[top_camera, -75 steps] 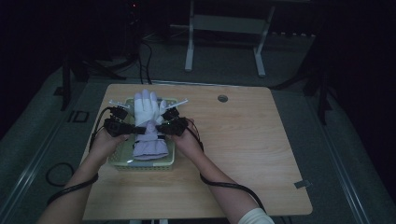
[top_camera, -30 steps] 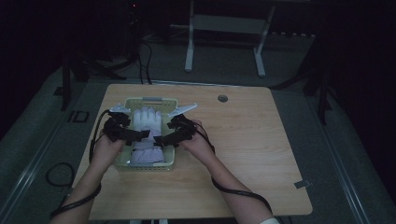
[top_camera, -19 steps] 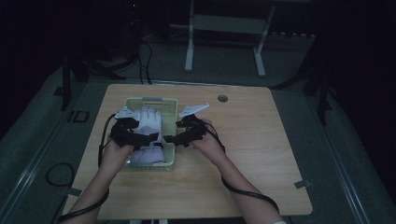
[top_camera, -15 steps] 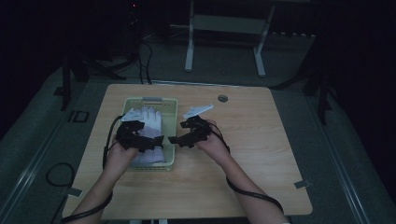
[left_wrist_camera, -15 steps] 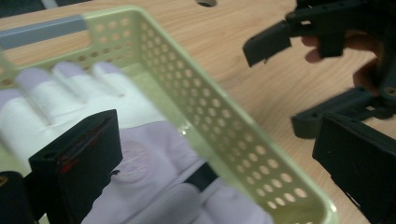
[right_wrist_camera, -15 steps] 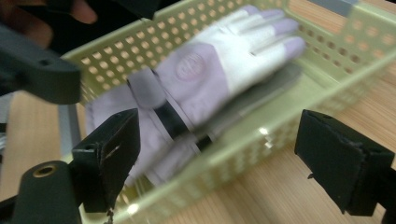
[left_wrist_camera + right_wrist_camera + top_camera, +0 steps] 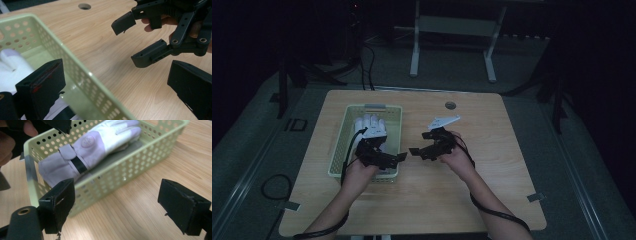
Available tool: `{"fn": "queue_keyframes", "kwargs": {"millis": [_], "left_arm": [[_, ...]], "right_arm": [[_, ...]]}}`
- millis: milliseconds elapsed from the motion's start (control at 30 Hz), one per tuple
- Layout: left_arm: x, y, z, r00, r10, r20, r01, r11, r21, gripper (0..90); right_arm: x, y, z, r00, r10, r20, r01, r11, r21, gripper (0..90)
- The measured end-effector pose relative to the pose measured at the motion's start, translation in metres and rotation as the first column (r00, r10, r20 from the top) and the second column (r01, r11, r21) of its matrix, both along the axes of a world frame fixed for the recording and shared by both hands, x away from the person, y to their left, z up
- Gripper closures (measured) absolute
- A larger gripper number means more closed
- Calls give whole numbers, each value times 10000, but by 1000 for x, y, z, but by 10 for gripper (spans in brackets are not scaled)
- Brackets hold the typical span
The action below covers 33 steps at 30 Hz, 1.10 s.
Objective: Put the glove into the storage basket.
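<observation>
A white glove (image 7: 371, 127) with a lilac cuff and a black strap lies flat inside a pale green perforated basket (image 7: 339, 144) on the left half of the wooden table. My left gripper (image 7: 389, 155) hovers open at the basket's near right corner. In the left gripper view the basket wall (image 7: 75, 65) runs between the jaws of the left gripper (image 7: 115, 92), with the glove (image 7: 11, 65) at the left. My right gripper (image 7: 421, 144) is open over bare wood just right of the basket. The right gripper (image 7: 121, 207) faces the basket (image 7: 120, 175) and glove (image 7: 100, 140), holding nothing.
A round cable hole (image 7: 450, 105) sits near the table's far edge. Bare wood stretches across the right half and the front of the table. A small grey tape mark (image 7: 534, 197) lies near the right edge. A metal stand (image 7: 452, 30) is on the floor beyond.
Both grippers were on the glove over the basket. They have let go and drawn back; the right one moved right onto bare table. The glove now rests in the basket.
</observation>
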<state>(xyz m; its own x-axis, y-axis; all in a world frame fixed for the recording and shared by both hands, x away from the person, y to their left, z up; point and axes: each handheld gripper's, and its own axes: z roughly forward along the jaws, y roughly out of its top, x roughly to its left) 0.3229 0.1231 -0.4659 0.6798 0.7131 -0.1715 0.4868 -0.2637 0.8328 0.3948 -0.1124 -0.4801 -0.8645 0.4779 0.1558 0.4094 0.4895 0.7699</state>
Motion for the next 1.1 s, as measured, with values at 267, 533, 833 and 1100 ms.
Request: {"fn": "queue_keyframes", "kwargs": {"millis": [267, 533, 833, 1100], "left_arm": [[-6, -44, -5, 9933, -1153, -43, 1150, 9927, -351, 17], [-9, -74, -14, 9806, -1961, 17, 1956, 9774, -805, 17], [-19, -103, -39, 9631, -2692, 24, 2686, 9601, -782, 17], [-28, -119, -69, 9490, -3143, -265, 3135, 9491, -289, 17]], "right_arm": [[-10, -43, -4, 9993, -345, 173, 347, 9993, -149, 144], [-23, -78, -13, 9986, -375, 375, 385, 9989, -264, 140], [-34, -112, -31, 9973, -672, 303, 685, 9968, -423, 131], [-45, -134, -46, 9978, -563, 351, 580, 9970, -520, 122]]}}
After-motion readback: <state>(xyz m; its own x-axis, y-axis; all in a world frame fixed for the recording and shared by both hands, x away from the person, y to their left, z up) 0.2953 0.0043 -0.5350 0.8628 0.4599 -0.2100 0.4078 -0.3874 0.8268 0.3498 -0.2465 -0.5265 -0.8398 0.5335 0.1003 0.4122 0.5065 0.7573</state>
